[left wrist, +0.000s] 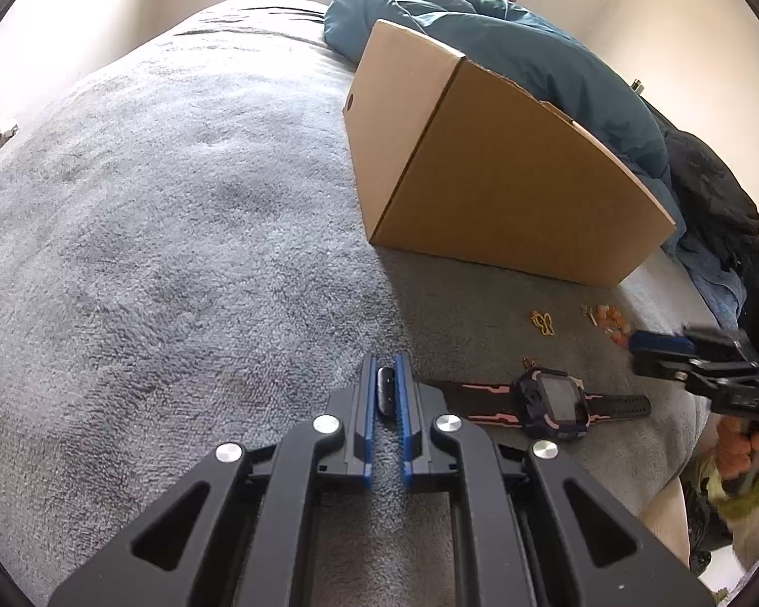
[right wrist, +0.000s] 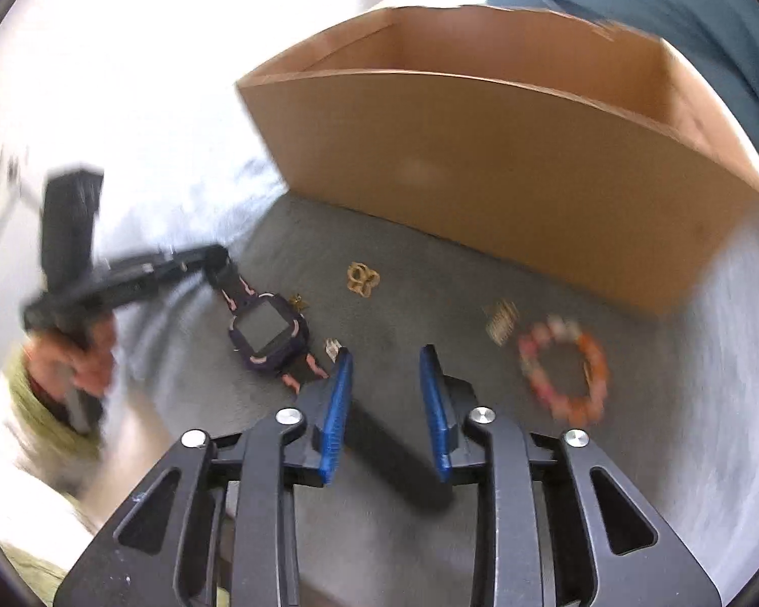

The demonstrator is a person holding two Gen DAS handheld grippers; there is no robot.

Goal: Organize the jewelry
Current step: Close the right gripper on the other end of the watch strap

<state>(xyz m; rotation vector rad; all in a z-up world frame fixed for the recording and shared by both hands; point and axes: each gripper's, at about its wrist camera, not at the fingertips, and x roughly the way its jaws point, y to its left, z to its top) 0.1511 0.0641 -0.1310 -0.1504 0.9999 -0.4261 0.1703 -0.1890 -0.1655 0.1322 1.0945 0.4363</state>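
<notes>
On the grey blanket [left wrist: 177, 253] before the cardboard box [right wrist: 480, 177], left gripper [left wrist: 385, 394] clamps the smartwatch [left wrist: 551, 402] strap end; right gripper [right wrist: 385, 379] jaws apart, holding nothing, beside the beaded bracelet [right wrist: 564, 369]

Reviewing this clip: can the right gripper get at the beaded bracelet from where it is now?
Probably yes. The right gripper has its jaws apart with nothing between them, and the beaded bracelet lies loose on the grey blanket just off to one side. The cardboard box stands behind it, and nothing covers it.
</notes>
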